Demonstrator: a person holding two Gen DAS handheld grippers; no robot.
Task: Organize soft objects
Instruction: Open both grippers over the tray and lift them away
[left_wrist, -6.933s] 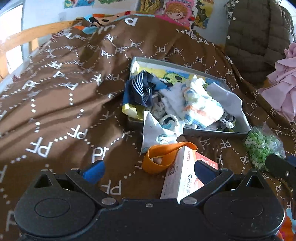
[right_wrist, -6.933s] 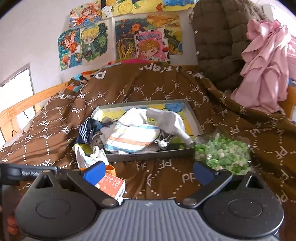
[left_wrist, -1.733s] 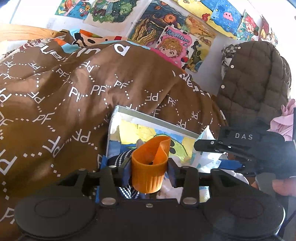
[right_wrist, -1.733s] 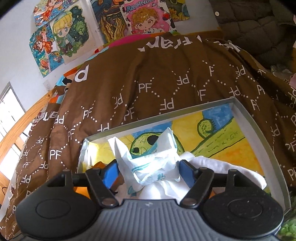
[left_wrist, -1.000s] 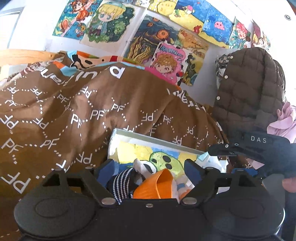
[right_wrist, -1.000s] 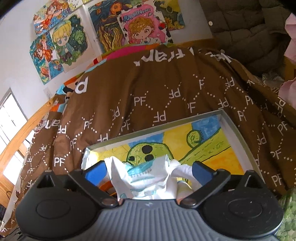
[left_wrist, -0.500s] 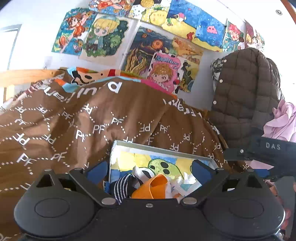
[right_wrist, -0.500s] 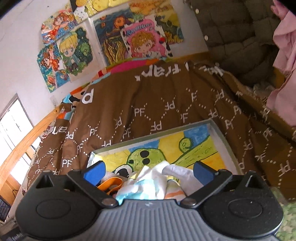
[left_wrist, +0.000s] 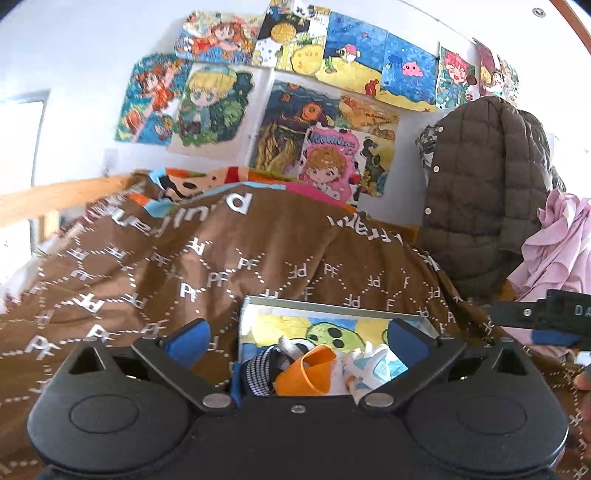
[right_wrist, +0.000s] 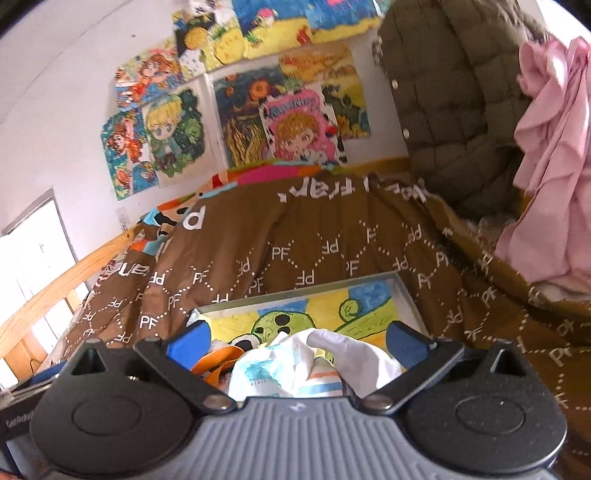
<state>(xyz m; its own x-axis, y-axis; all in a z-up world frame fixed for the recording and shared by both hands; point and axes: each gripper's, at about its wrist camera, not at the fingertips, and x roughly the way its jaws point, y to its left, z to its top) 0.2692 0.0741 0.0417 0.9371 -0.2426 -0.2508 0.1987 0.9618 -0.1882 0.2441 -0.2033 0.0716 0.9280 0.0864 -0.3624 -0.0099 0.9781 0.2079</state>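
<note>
Both the left tongs (left_wrist: 295, 338) and right tongs (right_wrist: 297, 339) hang apart, empty, above the tray (left_wrist: 332, 307) on the bed; the orange band (left_wrist: 306, 373) and cloths (right_wrist: 314, 363) lie gathered at its near edge, contained together.

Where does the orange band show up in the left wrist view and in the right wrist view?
Left wrist: the orange band lies in the tray, low centre, between the open fingers.
Right wrist: it peeks out lower left of centre, partly hidden behind the white cloth.
Shared landmark: the green cartoon face on the tray's floor.
</note>
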